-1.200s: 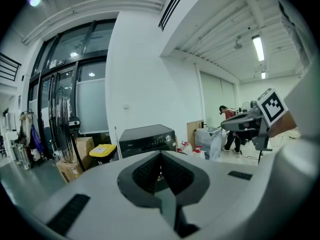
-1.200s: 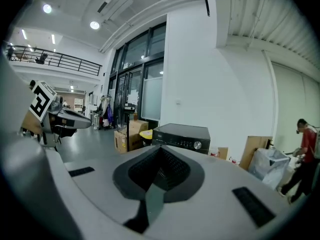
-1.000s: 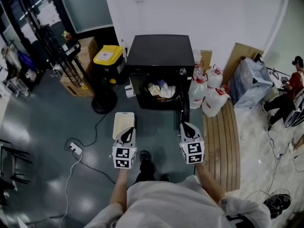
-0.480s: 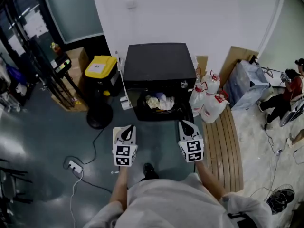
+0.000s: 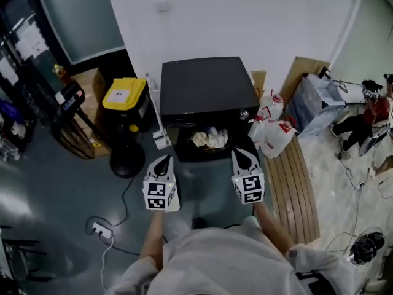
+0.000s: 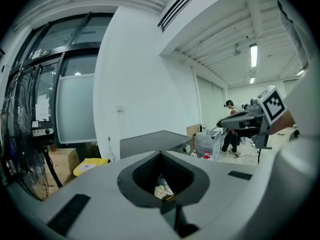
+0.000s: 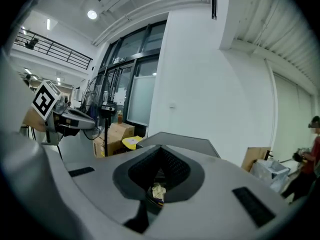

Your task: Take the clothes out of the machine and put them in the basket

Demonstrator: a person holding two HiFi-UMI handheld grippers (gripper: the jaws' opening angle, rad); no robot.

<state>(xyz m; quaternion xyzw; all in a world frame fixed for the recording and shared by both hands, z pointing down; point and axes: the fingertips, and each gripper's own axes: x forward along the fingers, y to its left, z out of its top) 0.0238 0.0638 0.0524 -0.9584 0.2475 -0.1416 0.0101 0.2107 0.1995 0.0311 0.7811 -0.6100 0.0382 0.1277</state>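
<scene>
We hold both tools side by side in front of the black machine [image 5: 206, 85], which stands against the white wall with its front open. The clothes [image 5: 210, 139], a pale crumpled heap, lie inside its drum, just beyond our tips.

The left hand-held gripper [image 5: 164, 160] has its jaws closed tip to tip with nothing gripped. Its own view shows the clothes only far off, through the hollow behind the tips. The right hand-held gripper [image 5: 240, 154] is likewise closed and empty. It points at the right edge of the drum opening, while the left one points at the left edge.

Crowding the right side of the opening, white plastic jugs [image 5: 275, 140] with red caps stand on the floor, touching the machine's right front corner. Beyond them lies a slatted wooden panel [image 5: 299, 186]. At the machine's left front corner a small white object [image 5: 162, 142] sits on the floor. Next to it are a round black stand base [image 5: 126, 163] and a yellow-lidded bin [image 5: 124, 94]. A power strip [image 5: 98, 229] with its cable trails over the floor near our left arm. A person [image 5: 367, 112] sits far off at the right edge.
</scene>
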